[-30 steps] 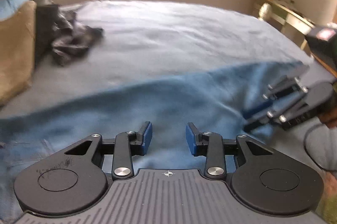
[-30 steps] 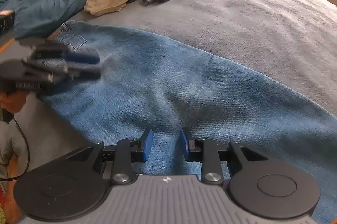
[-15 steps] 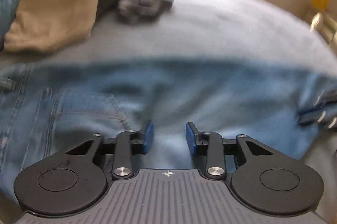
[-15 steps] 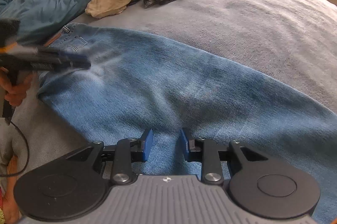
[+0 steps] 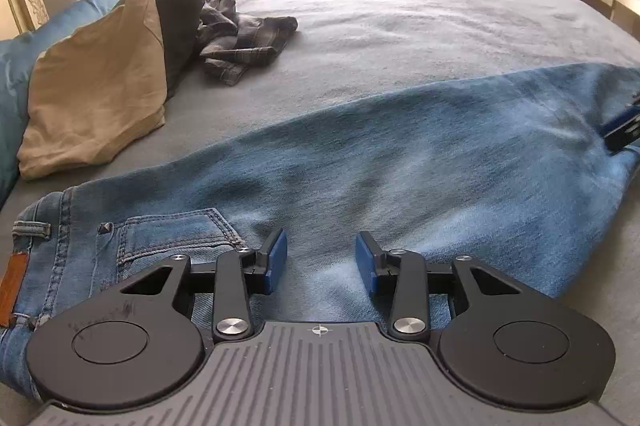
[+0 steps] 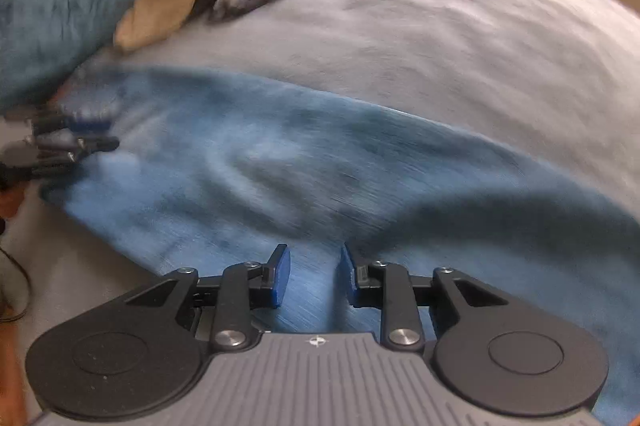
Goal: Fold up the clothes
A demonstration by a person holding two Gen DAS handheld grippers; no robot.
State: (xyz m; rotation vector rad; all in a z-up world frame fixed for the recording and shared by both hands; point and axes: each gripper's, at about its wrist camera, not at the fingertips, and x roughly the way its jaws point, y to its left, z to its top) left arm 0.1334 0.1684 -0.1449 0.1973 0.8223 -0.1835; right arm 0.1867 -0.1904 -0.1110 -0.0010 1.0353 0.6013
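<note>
Blue denim jeans (image 5: 400,161) spread flat on bed beneath left gripper (image 5: 321,262), opening, empty; right gripper (image 6: 313,276) closing, empty. Pre-fold positioning; next, probably pinching cloth edges.

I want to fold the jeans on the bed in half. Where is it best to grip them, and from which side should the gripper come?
Probably grip the jeans at the waistband edge, coming from above and the near side. They lie flat along the grey bedcover, so only an edge gives the pads something to pinch. The left gripper hovers beside the back pocket, jaws opening, nothing gripped.
</note>
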